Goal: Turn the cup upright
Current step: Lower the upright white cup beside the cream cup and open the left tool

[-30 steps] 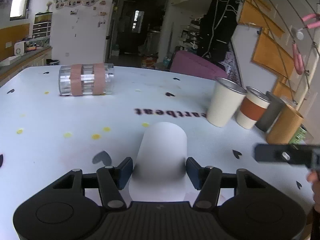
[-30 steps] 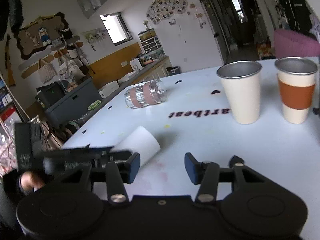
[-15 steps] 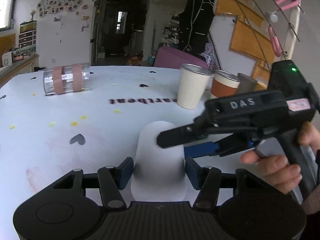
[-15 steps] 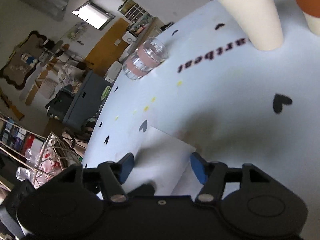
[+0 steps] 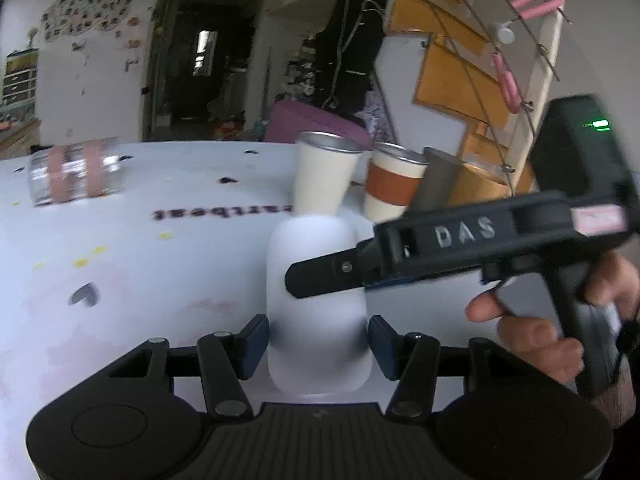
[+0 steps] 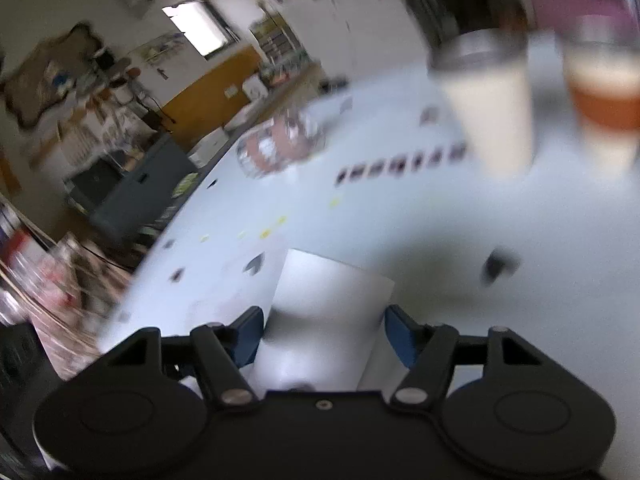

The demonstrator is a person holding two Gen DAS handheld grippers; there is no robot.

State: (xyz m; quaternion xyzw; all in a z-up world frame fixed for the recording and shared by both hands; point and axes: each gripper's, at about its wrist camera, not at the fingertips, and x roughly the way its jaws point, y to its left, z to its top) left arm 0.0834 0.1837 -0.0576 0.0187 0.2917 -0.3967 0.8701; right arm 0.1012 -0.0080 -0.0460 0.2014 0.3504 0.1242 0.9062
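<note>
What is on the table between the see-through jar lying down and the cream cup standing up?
In the left wrist view, only bare white table with printed writing and small dark hearts lies between the clear jar and the cream cup.

The right hand-held gripper [image 6: 323, 332] has closed in around the white cup [image 6: 326, 312].

Soft daylight from the window [image 6: 198, 30] reaches me. My right view smears badly with motion; the left is sharper, though the near white cup [image 5: 318, 304] blurs. Edges bend, corners go black.
</note>
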